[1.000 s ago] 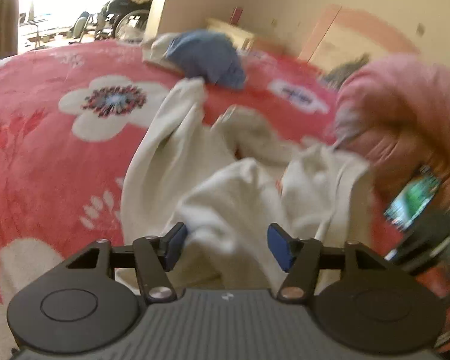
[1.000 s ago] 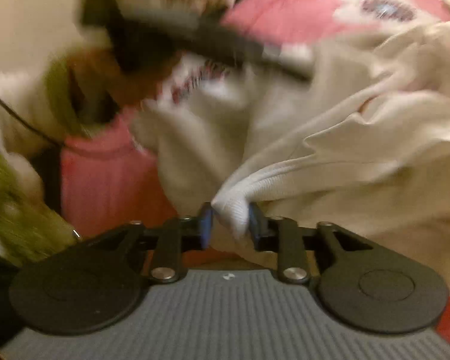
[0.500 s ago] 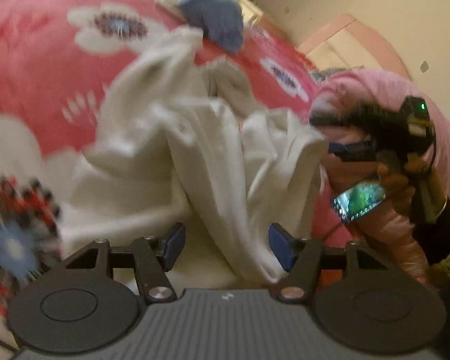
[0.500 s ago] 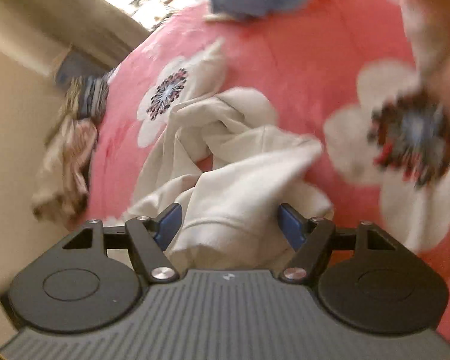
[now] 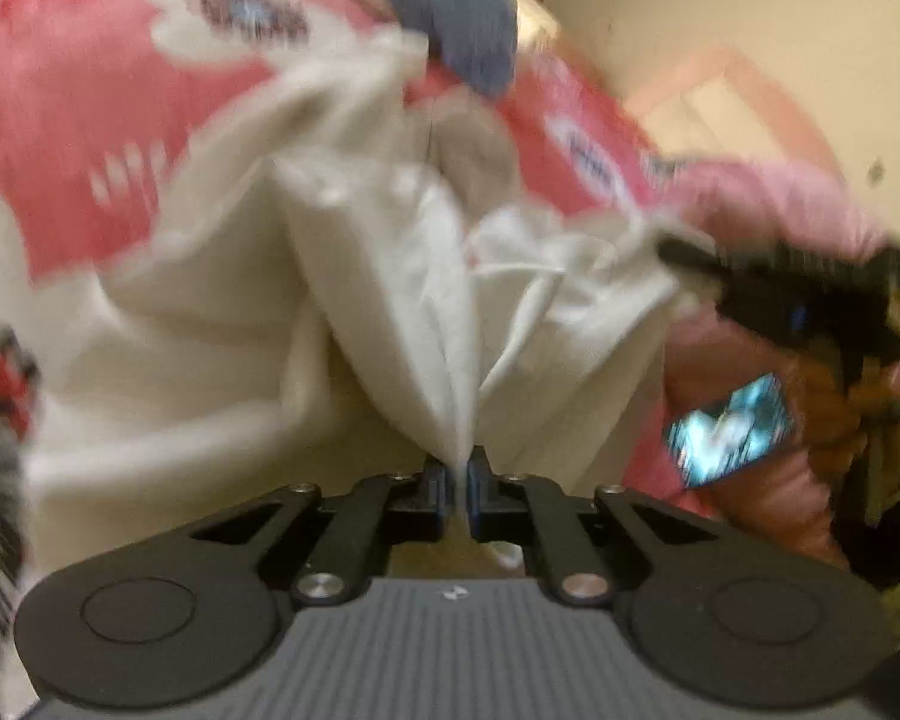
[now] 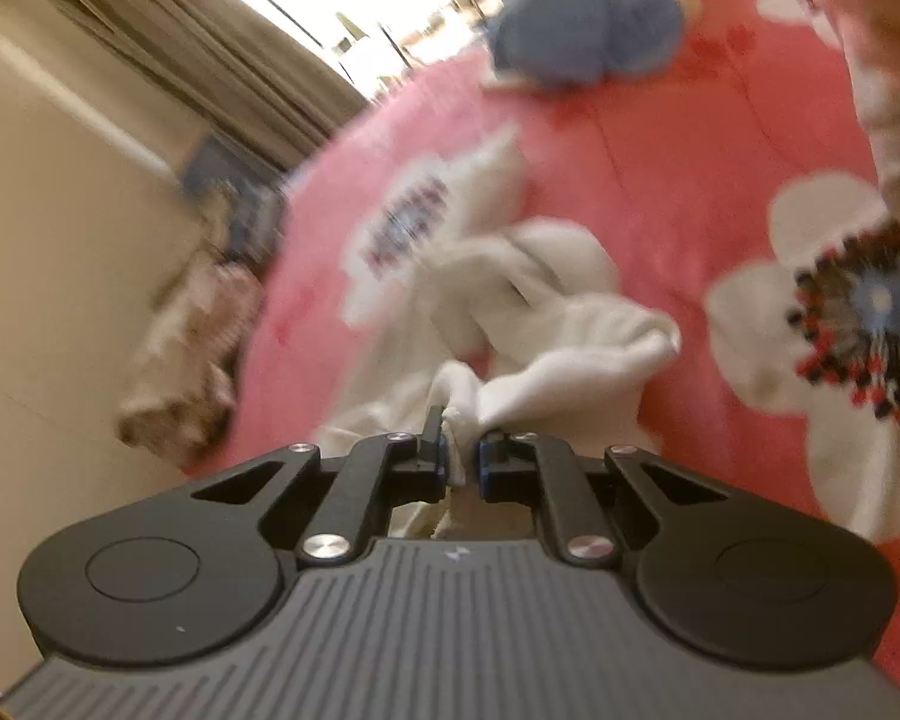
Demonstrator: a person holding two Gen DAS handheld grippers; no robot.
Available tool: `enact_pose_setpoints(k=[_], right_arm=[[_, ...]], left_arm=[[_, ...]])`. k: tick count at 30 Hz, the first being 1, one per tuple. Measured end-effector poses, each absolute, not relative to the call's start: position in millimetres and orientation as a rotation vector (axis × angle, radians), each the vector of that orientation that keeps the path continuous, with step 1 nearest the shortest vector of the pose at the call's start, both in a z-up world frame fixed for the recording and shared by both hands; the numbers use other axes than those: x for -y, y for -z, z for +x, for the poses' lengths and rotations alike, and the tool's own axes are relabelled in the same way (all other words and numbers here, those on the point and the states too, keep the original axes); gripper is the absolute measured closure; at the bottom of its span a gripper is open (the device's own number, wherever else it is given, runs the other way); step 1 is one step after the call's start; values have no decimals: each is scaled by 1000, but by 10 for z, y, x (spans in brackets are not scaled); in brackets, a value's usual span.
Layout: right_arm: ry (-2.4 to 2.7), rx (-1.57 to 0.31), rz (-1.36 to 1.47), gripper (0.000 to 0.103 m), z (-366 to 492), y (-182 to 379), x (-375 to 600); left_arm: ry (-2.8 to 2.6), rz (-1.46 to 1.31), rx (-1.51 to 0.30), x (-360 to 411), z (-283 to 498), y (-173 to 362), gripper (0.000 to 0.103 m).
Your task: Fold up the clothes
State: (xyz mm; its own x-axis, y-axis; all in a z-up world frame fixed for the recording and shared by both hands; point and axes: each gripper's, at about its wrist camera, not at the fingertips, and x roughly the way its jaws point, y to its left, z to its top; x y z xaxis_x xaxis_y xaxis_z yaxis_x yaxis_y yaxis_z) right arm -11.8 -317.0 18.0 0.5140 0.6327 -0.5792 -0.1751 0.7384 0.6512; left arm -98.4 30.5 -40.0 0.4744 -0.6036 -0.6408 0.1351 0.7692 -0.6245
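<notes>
while the cream garment point(image 5: 384, 276) lay crumpled in the middle of the bed's pink flowered cover point(image 5: 78, 114), both tools had just finished closing, and each was clenched on a pinch of its cloth. the left tool point(image 5: 459, 483) gripped a gathered fold at the garment's near edge, the fabric rising from it in a taut peak. the right tool point(image 6: 462, 462) pinched a thick, rolled bit, probably a hem or cuff, on another side of the same garment; from the left wrist view it showed as a dark shape point(image 5: 792, 294) at the garment's far right edge, with a hand point(image 5: 834, 396) behind it. a blue piece of clothing point(image 5: 456, 30) sat beyond the garment, further up the bed and apart from it.

the garment looked soft, fairly thick and light, like sweatshirt fleece. it would likely drape and bunch rather than hold a shape, so pinches at matching corners or along the hem seemed better than grips in the loose middle. with two holds on opposite edges, spreading it flat on the cover seemed the sensible step before any fold. a thin pinch might slip free under tension.
</notes>
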Motion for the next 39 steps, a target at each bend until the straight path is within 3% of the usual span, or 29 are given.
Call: enact_pose_setpoints(k=[6, 13, 18, 21, 25, 29, 36, 39], right_arm=[[-640, -702, 683, 96, -20, -598, 3244], [-794, -296, 780, 96, -29, -1394, 3495], [-875, -55, 669, 95, -426, -2142, 3690], [-944, 25, 552, 95, -756, -2433, 3632], [-1046, -15, 430, 95, -992, -2443, 3382], [-1111, -199, 382, 95, -944, -2053, 2981], [-1151, -622, 480, 95, -337, -864, 2256], [-1107, -742, 522, 92, -44, -326, 1904]], left_arm=[[478, -564, -694, -636, -334, -560, 96], [611, -551, -445, -381, 366, -1878, 96], [734, -526, -289, -40, 435, -2641, 96], [798, -517, -258, 73, 374, -2838, 96], [830, -462, -304, 167, 272, -2713, 95], [778, -406, -472, 164, 186, -2255, 95], [415, -300, -862, -357, 259, -865, 93], [268, -223, -995, -653, 320, -273, 81]])
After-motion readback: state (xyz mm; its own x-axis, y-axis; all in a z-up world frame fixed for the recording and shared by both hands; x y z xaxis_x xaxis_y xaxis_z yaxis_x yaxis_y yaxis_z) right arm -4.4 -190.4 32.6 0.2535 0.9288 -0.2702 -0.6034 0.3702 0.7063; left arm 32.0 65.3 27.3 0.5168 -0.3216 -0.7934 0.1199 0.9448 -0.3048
